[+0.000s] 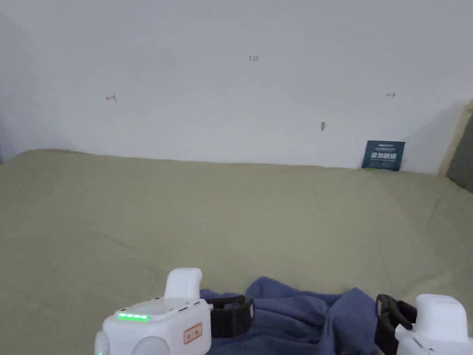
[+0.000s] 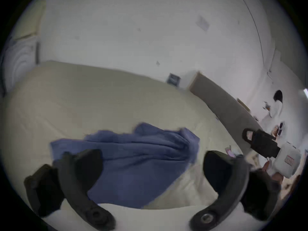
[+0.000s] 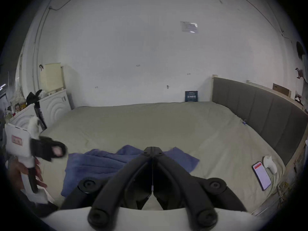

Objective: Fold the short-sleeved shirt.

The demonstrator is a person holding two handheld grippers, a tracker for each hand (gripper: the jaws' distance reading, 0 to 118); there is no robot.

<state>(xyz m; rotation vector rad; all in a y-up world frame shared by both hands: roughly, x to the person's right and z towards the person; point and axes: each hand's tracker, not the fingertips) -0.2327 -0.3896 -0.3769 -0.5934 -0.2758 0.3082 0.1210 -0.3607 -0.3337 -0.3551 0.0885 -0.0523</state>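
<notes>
blue shirt [image 3: 106,164] lies crumpled on the bed [image 1: 231,217], folding not begun; left gripper [image 2: 150,173] spread wide, right gripper [image 3: 152,148] pressed together, empty.

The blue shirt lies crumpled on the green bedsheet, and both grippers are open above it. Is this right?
Not quite. The right gripper is shut: the right gripper view shows its fingers pressed together, holding nothing. The left gripper is open, and the blue shirt lies crumpled on the green bedsheet.

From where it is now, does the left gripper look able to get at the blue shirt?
Probably yes. The left gripper is open, its jaws spread wide, with the crumpled blue shirt lying on the bed right in front of it. Nothing lies between them, and the right gripper is off to one side.
</notes>
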